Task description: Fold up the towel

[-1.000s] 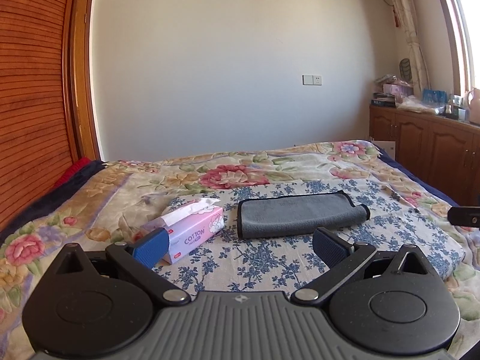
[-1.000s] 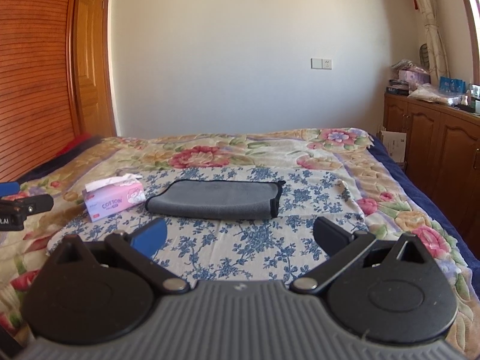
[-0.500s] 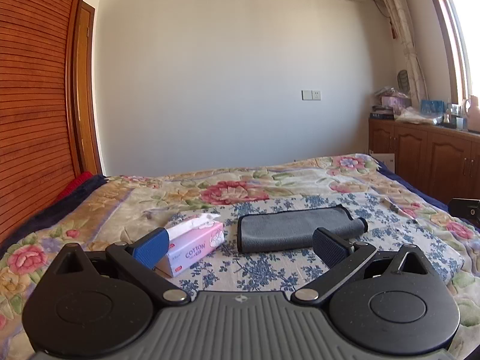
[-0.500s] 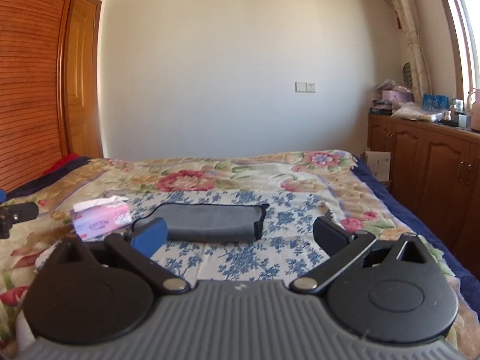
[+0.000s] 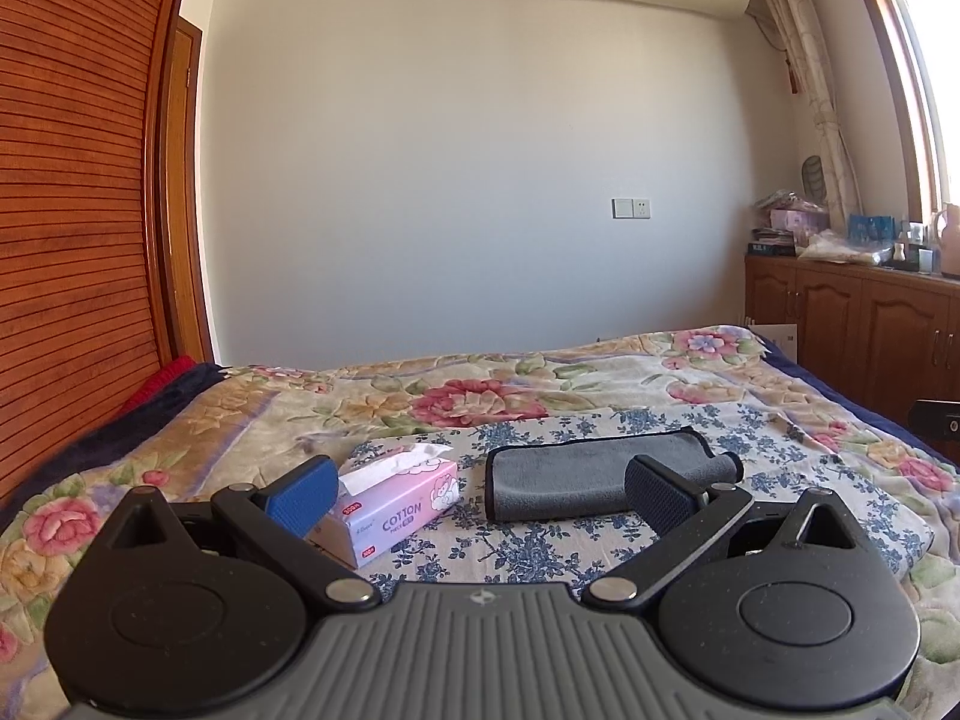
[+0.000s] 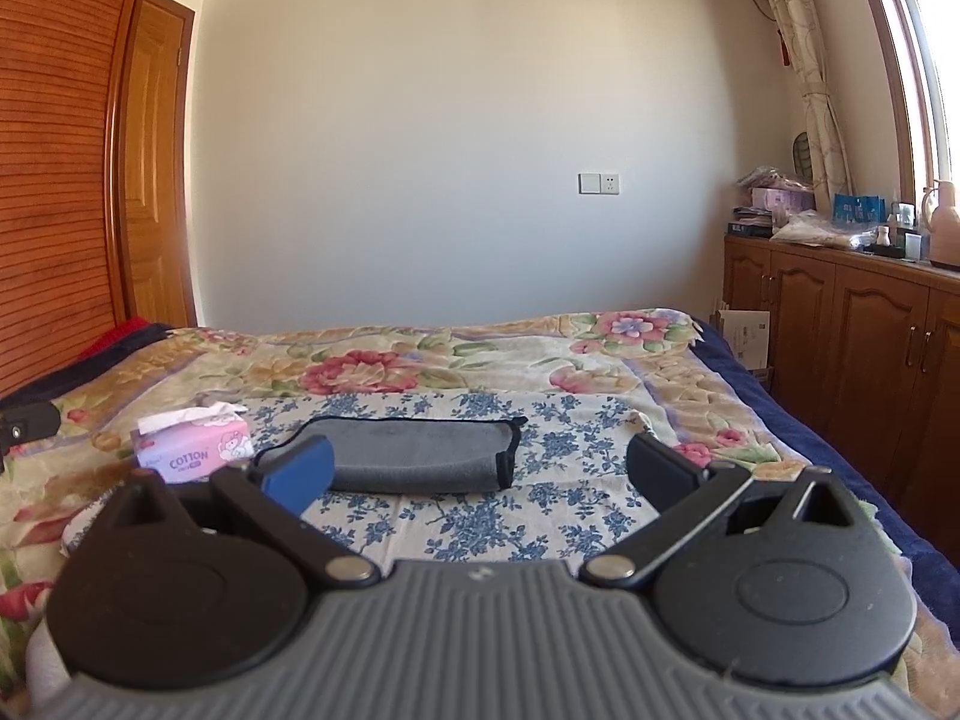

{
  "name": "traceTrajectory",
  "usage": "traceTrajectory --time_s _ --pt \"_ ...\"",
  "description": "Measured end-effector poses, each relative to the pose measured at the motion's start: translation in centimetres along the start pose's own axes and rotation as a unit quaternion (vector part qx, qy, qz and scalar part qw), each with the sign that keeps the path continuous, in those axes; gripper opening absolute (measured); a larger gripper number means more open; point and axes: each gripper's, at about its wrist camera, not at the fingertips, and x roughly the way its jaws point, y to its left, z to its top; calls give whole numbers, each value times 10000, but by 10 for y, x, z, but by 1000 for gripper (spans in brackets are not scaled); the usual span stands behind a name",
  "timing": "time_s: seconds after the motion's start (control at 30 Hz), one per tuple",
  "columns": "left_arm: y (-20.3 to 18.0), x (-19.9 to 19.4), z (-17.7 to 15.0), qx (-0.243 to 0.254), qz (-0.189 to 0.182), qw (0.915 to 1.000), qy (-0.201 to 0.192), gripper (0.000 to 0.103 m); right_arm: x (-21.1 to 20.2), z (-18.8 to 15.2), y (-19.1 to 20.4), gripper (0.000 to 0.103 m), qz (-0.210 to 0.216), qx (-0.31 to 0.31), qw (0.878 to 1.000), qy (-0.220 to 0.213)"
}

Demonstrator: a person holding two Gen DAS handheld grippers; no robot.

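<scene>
My bed (image 5: 600,372) fills the lower half of both views, its floral cover running back to the wall, with a blue-flowered cloth (image 5: 540,546) laid over the near part. Along the wall at 3 o'clock stands a wooden cabinet (image 6: 840,324) with clutter on top. On the blue-flowered cloth lies the grey towel (image 5: 576,474), already folded into a long, narrow bundle; in my left view it sits at about 1 o'clock from the middle of my fingers, in my right view (image 6: 420,456) at about 11 o'clock. Just beside its left end, not touching, rests a pink tissue box (image 5: 396,504). My left gripper (image 5: 480,495) is spread wide and grips nothing, well short of the towel. My right gripper (image 6: 480,471) is likewise spread wide, with nothing between its pads.
</scene>
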Motion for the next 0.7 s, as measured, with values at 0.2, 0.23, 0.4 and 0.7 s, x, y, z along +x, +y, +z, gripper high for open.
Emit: traceTrajectory --time_s 0.2,0.23,0.4,0.7 --pt "0 1 0 9 -5 10000 1 103 0 0 0 103 -10 -13 10000 -4" --pt "0 0 0 12 -5 10000 0 103 0 0 0 103 -14 -14 10000 -4" --pt "0 0 0 7 -8 10000 -6 103 0 -1 0 103 -22 -5 10000 5" --pt "-2 0 -2 21 -16 10000 -12 103 0 -1 -1 103 -24 -5 10000 4"
